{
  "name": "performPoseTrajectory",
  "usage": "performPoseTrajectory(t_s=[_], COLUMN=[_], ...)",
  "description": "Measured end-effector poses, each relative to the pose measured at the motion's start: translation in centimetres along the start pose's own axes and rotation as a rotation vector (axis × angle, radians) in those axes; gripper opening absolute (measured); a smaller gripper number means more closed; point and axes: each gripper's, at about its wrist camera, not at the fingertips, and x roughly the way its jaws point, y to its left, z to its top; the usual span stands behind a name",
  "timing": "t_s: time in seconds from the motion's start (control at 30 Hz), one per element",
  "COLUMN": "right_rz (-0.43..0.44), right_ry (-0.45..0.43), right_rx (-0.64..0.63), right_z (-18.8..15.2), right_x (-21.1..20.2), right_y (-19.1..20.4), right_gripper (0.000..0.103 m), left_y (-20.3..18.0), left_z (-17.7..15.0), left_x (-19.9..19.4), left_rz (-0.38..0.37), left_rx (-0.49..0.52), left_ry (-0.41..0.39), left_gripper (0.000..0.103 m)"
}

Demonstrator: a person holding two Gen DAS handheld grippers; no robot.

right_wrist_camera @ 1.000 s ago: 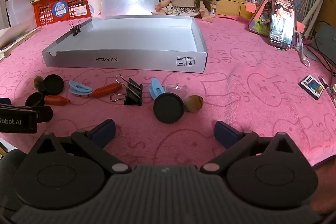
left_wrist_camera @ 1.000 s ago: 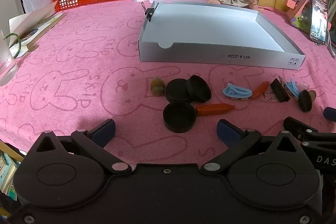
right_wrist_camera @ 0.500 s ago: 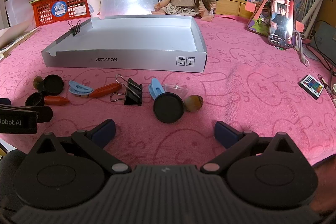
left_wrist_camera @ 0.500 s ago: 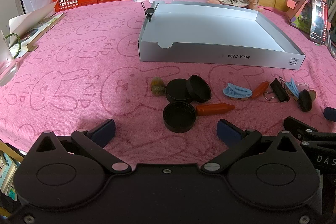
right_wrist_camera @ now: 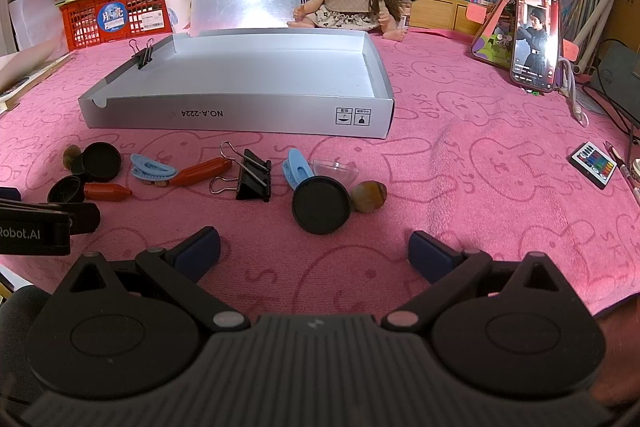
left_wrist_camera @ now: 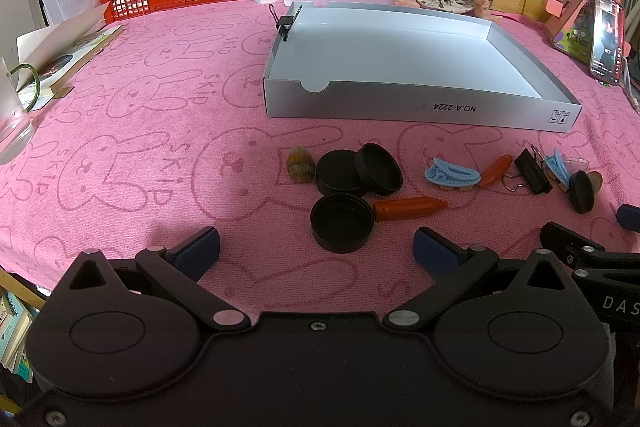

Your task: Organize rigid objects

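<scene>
So both of my grippers are spread wide with nothing in them, hovering low over the near edge of the tabletop. My left gripper (left_wrist_camera: 316,247) has its blue pads either side of empty pink cloth, lined up just short of the open black cap (left_wrist_camera: 342,223), which sits hollow side up. That's my guess for the easiest first grab, since it's closest and its rim gives the pads something to bite on. The orange crayon-shaped piece (left_wrist_camera: 410,207) touches that cap on its right, so I'd have to watch not to drag it along.

My right gripper (right_wrist_camera: 314,253) is parked the same way, fingers apart, aimed at the black round lid (right_wrist_camera: 322,199), with a brownish stone-like thing (right_wrist_camera: 369,195) just beside it and a clear shallow dish (right_wrist_camera: 335,169) right behind.

Further out the rest of the clutter runs in a loose row: black binder clip (right_wrist_camera: 254,179), 2 blue hair clips (right_wrist_camera: 152,169), a second orange piece (right_wrist_camera: 202,171), and a stack of 2 more black caps (left_wrist_camera: 358,173) with a small fuzzy brush (left_wrist_camera: 300,165) next to them.

Beyond that row sits the silver box (right_wrist_camera: 240,115), open and empty apart from a binder clip on its left wall. Its low front wall faces me, I reckon so things can be lifted straight over.
</scene>
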Motion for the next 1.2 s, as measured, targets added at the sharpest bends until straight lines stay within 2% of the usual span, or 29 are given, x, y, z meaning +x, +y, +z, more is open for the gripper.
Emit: performPoseTrajectory(t_s=[1.2], right_rz=[-0.002], right_ry=[-0.014], right_rx=[0.005], right_z=[-0.25], right_x=[-0.07], right_y=[-0.09], right_gripper=[0.103], left_y=[-0.05], left_z=[-0.8], left_x=[0.46], left_rz=[-0.002], left_rx=[0.003], left_ry=[-0.016], left_gripper=[0.103])
